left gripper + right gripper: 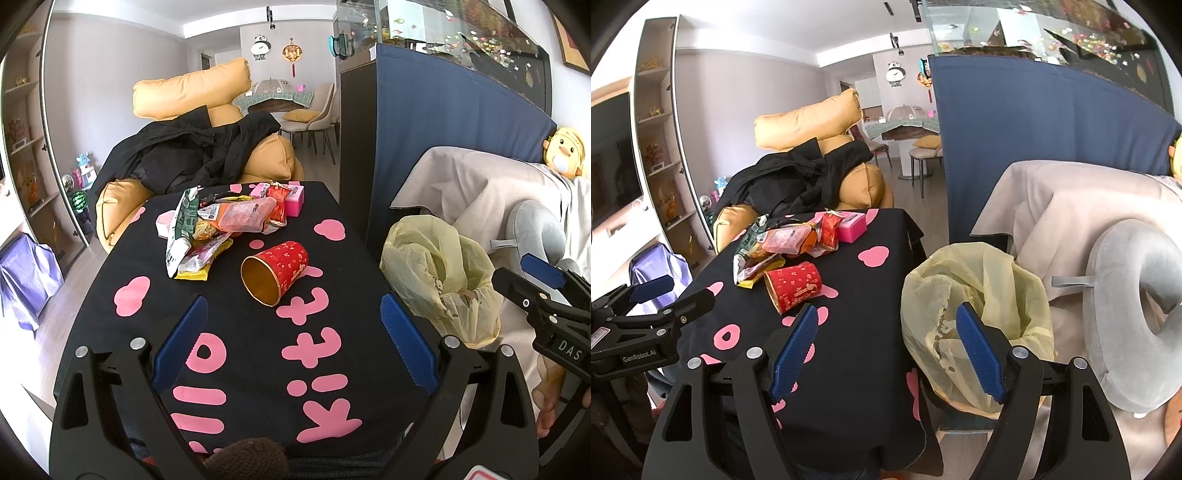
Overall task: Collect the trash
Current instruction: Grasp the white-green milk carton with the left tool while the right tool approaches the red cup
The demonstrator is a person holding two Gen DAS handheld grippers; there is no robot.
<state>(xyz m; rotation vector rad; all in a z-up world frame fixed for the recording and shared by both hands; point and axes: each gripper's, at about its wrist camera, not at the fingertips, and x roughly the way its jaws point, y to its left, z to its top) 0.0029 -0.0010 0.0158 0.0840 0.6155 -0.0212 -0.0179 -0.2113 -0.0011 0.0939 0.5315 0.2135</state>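
1. Black cloth with pink shapes covers the table [258,369], and the trash sits on it.
2. One red paper cup [275,271] lies on its side near the middle of the table, with its open mouth toward the left camera.
3. Just behind the cup is a pile of wrappers [218,229]: snack bags, clear plastic and a yellow one. A pink box [294,199] stands at the far end of the pile.
4. Beside the table, on its right, is a yellow trash bag [439,273] with its mouth open.
5. Both tools are empty. The left gripper [291,343] has its jaws spread wide over the table, near the cup. The right gripper [886,350] also has its jaws wide apart, between the table edge and the bag.
6. What could go wrong:
   - The cup is round, so it may roll away if a finger bumps it.
   - A hard squeeze may crush the cup.
   - The wrappers are thin and slippery, so they may slide out or spill off the table.
   - The bag is soft, so its mouth may fold shut and trash may land on the floor.
7. Words I can read: big pink letters on the cloth look like "Hello Kitty", partly hidden. "DAS" is on the right tool. "GenRobot.AI" is on the left tool. The wrapper words are too small to read.
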